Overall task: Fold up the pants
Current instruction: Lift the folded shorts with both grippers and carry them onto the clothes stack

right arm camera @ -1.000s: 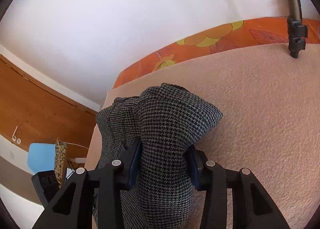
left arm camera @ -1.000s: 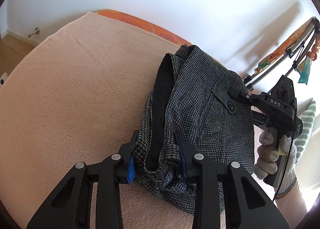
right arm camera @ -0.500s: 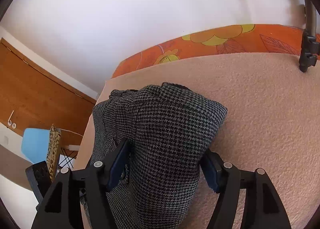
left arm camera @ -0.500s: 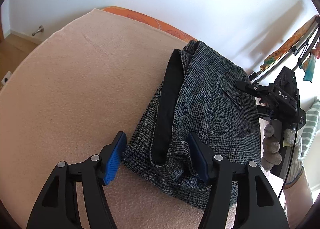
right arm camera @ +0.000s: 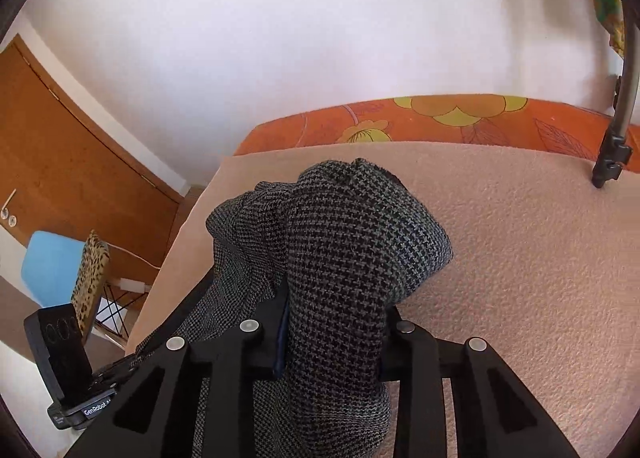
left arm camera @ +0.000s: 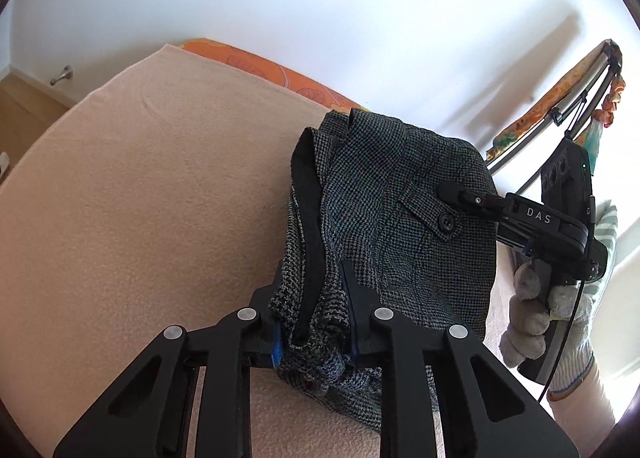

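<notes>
So the pants [left arm camera: 392,218] are already a chunky folded bundle sitting on the pink bed cover [left arm camera: 140,198], and both ends are pinched. The left gripper [left arm camera: 314,298] is clamped on the near edge by the black waistband lining, and the right gripper [right arm camera: 332,322] is clamped on the opposite side. The bundle's long axis runs between them, so I'd guess whatever comes next is a two-handed move.

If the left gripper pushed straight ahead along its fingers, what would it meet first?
The left gripper is already clamped on the pants; going on, it would likely just bunch more of that fabric. Depth beyond is unclear.
</notes>
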The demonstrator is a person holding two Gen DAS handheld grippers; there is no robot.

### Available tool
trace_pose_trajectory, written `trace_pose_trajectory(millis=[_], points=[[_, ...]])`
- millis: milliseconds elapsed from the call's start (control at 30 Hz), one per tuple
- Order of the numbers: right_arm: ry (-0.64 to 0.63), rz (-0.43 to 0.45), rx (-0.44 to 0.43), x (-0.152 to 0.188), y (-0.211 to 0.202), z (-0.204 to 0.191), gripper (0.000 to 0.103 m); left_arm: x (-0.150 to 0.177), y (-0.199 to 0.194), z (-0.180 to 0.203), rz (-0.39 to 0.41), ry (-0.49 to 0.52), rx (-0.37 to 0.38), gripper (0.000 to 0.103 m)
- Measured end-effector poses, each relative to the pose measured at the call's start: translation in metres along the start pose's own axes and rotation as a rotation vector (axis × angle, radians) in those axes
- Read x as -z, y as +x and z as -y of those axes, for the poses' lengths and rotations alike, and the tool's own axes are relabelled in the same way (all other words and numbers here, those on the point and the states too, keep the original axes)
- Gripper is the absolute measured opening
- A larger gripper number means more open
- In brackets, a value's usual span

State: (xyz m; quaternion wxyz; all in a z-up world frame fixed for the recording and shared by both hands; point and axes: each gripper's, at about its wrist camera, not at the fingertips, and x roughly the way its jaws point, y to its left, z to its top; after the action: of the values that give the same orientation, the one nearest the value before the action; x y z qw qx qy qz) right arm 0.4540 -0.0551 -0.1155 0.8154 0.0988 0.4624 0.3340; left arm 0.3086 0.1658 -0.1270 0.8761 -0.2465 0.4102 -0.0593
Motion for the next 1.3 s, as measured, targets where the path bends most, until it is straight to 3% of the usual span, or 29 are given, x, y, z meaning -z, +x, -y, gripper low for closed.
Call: trace_pose_trajectory(millis=[300, 600, 967, 1300], points=[[-0.125, 0.054, 0.049, 0.005, -0.052, -0.045, 0.026, 0.014, -0.030, 0.031, 0.019, 0.057, 0.038, 0.020], [-0.157, 0.126, 0.091, 0.013, -0.133, -0.046, 0.026, 0.026, -0.055, 0.093, 0.037, 0.143, 0.121, 0.019], [-0.128, 0.223, 0.172, 0.035, -0.255, 0.013, 0.026, 0.049, -0.053, 0.202, 0.026, 0.275, 0.241, 0.019], [-0.133, 0.291, 0.306, 0.029, -0.356, 0.093, 0.026, 0.058, -0.004, 0.320, 0.011, 0.352, 0.369, 0.019]])
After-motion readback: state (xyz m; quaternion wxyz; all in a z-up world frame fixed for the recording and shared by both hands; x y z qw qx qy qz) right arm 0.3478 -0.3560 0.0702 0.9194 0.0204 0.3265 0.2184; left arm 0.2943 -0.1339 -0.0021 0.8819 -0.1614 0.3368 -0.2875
